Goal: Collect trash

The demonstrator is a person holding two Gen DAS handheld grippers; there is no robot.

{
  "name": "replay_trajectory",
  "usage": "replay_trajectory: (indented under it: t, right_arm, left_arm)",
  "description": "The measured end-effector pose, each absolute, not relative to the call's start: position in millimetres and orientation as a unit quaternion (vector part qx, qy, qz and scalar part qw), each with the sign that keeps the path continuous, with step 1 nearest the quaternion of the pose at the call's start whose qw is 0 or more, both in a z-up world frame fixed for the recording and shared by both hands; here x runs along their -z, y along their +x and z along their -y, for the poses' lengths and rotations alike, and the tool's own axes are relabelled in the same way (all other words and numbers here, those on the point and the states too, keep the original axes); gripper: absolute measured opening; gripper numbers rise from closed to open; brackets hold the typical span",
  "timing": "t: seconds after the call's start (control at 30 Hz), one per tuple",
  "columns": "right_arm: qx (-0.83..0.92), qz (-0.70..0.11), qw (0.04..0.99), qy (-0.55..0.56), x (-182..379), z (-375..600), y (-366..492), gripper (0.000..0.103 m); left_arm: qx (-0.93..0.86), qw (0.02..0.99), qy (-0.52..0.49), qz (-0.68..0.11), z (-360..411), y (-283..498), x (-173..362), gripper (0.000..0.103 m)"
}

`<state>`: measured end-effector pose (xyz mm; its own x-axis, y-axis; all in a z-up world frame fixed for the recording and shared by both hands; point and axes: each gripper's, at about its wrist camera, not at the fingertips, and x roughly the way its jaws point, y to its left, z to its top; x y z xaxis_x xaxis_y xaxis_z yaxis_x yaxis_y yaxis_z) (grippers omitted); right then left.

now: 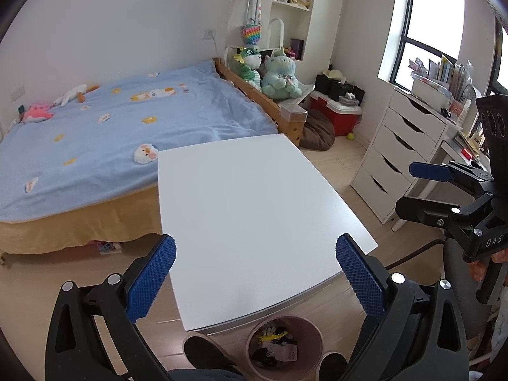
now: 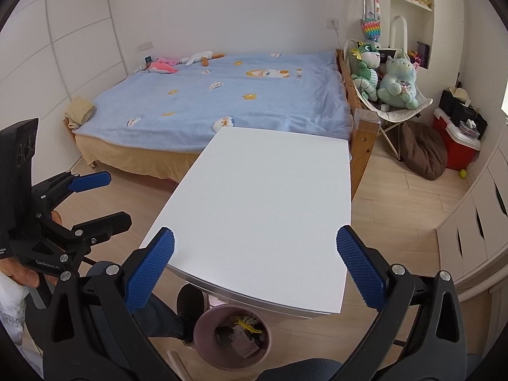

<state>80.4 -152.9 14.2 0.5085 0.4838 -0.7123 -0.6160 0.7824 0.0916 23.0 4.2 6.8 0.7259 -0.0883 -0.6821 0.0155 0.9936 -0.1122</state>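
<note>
Trash (image 1: 274, 343) sits low in my frames inside the pink bin (image 2: 203, 333): yellow scrap, dark wrappers, pale paper. My left gripper (image 1: 255, 273) and right gripper (image 2: 255, 266) hang over the bare white counter (image 1: 254, 197), jaws wide apart, holding nothing.

surface: white table (image 1: 254, 197) | floor (image 1: 343, 165): pink trash bin (image 1: 312, 333) with trash beside the table
</note>
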Motion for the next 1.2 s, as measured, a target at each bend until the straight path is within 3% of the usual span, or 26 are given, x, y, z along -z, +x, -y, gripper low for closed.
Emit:
replay_trajectory:
  t: [1.2]
  right_arm:
    - [-0.316,-0.387,0.862,-0.091,-5.7,155.6,79.7,0.1]
  left_arm:
    - [0.024,0.93,-0.053,-0.362,-1.5,21.9,-9.5,0.097]
